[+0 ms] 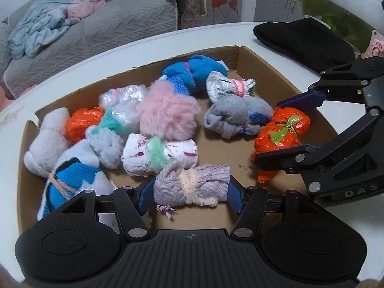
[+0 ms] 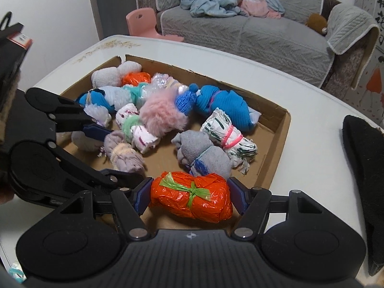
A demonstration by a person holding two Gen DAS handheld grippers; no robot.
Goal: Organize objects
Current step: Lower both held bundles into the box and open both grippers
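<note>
A shallow cardboard tray (image 1: 261,62) (image 2: 278,129) on a white table holds several tied bundles. My left gripper (image 1: 190,195) is shut on a lilac knit bundle (image 1: 192,187) tied with a cream band, at the tray's near edge; the bundle also shows in the right wrist view (image 2: 124,156). My right gripper (image 2: 190,198) is shut on an orange plastic bundle (image 2: 192,198) tied with a green strip, at the tray's near right side; the bundle also shows in the left wrist view (image 1: 280,134). A pink furry bundle (image 1: 165,111) (image 2: 163,115) lies mid-tray.
A black cloth (image 1: 302,43) (image 2: 364,168) lies on the table right of the tray. A glass fishbowl (image 1: 340,7) stands behind it. A grey sofa (image 2: 264,33) with crumpled bedding and a pink stool (image 2: 146,24) stand beyond the table.
</note>
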